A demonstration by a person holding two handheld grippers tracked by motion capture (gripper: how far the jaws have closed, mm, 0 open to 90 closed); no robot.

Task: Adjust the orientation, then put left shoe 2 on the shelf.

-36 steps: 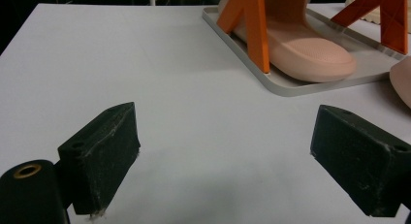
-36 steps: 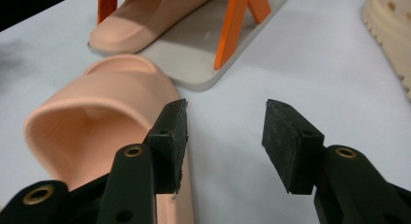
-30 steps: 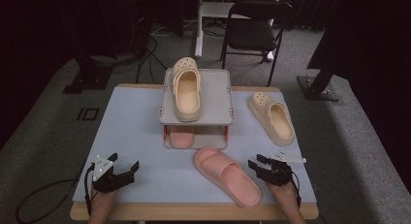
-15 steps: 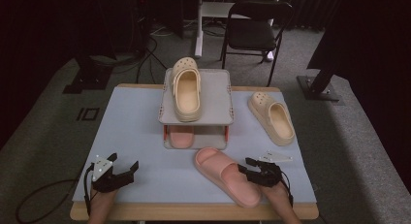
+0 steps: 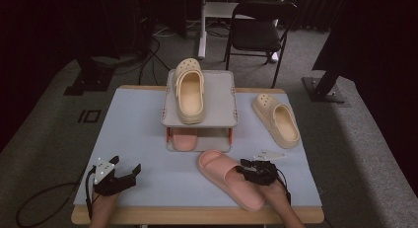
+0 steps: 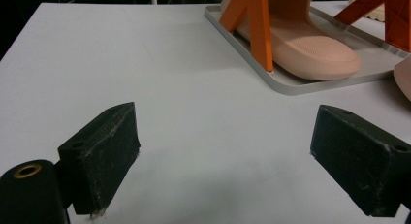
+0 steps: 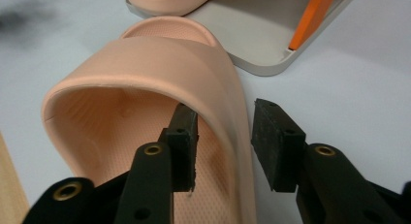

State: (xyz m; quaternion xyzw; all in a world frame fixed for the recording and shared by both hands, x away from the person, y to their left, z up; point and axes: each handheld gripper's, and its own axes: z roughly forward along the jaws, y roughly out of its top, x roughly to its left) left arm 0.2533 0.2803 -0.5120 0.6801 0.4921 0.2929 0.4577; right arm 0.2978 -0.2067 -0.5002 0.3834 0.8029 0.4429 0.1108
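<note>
From the high view, the right hand-held gripper [image 5: 249, 172] lay at the near right of the desk [image 5: 138, 139], right at the side of the pink slide sandal [image 5: 227, 180] that rested slantwise on the desk in front of the small two-level rack [image 5: 219, 92]. The left hand-held gripper [image 5: 118, 176] sat well apart at the near left corner, its jaws spread and nothing between them. A beige clog [image 5: 189, 91] stood on the rack's top shelf, a second pink sandal [image 5: 183, 138] lay on the lower tray, and another beige clog [image 5: 276, 119] rested on the desk to the right of the rack. In the left gripper view, the left hand-held gripper [image 6: 223, 161] showed both black jaws wide apart over bare desk, touching nothing; the rack's tray [image 6: 291, 83] with its orange legs and the pink sandal [image 6: 310, 49] on it lay ahead. In the right gripper view, the right hand-held gripper [image 7: 222, 144] straddled the side wall of the pink slide sandal [image 7: 145, 64], one jaw inside the sandal under its strap and the other outside over the desk. Its jaws had just been closing with that wall between them; the inner pad lay against the wall, while a narrow gap still showed at the outer pad, so the sandal was not yet clamped.
</note>
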